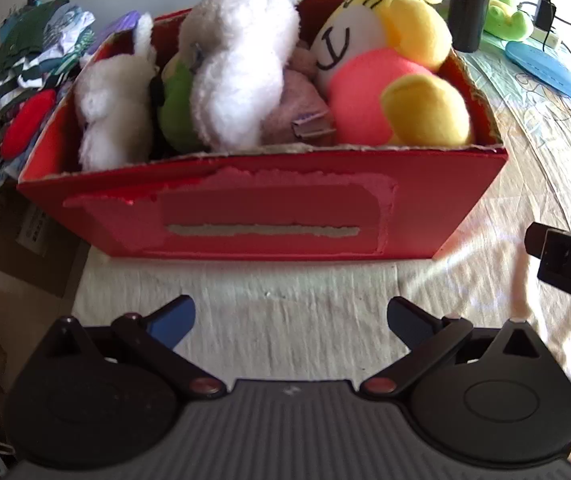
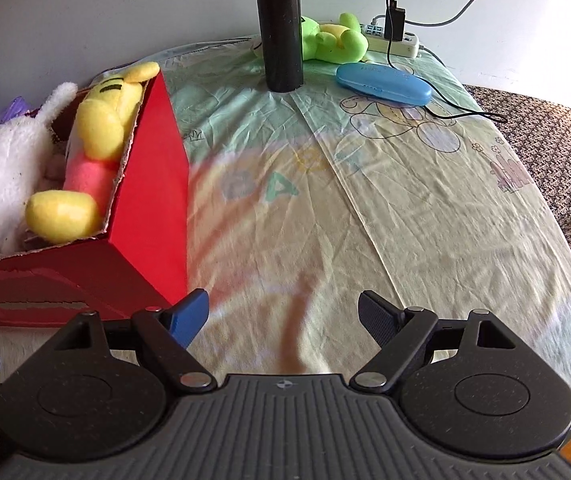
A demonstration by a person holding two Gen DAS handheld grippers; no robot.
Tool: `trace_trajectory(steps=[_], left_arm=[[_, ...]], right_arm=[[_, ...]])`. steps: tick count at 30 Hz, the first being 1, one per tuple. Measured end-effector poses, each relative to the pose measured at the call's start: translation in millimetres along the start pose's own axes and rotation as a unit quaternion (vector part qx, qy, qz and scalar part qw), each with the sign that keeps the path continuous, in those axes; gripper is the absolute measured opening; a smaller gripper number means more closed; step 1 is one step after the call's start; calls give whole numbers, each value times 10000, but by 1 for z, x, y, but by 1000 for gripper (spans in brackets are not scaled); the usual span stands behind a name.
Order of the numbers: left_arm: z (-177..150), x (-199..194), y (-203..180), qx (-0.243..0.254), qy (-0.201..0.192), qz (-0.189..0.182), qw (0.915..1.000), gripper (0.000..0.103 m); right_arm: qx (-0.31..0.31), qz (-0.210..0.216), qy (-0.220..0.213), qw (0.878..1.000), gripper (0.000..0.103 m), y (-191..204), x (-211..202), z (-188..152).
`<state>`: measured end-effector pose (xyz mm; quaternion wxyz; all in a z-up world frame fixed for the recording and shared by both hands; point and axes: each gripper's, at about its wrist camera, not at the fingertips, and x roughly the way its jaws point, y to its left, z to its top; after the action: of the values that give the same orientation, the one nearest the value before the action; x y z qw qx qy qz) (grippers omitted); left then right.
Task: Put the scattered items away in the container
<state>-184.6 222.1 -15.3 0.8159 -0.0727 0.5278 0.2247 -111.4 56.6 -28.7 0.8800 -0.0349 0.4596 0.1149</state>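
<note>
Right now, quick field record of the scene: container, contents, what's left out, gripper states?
container: red cardboard box, open top, torn rim, on the clothed table
contents: white plush, yellow and pink plush, green plush part, a pinkish item between them
still out: green frog plush at the far edge, behind the black bottle
other: blue case, power strip
left gripper: open, empty, facing the box
right gripper: open, empty, box on its left

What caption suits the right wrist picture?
Open right gripper hovers over a patterned tablecloth beside a red cardboard box of plush toys.
</note>
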Motion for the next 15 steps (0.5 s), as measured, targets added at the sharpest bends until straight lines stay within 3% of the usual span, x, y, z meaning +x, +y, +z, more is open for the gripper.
trace_trajectory(steps=[15], left_arm=[[3, 3, 76, 251, -70, -297, 9992, 102]], right_arm=[[90, -141, 10, 9999, 81, 73, -15, -23]])
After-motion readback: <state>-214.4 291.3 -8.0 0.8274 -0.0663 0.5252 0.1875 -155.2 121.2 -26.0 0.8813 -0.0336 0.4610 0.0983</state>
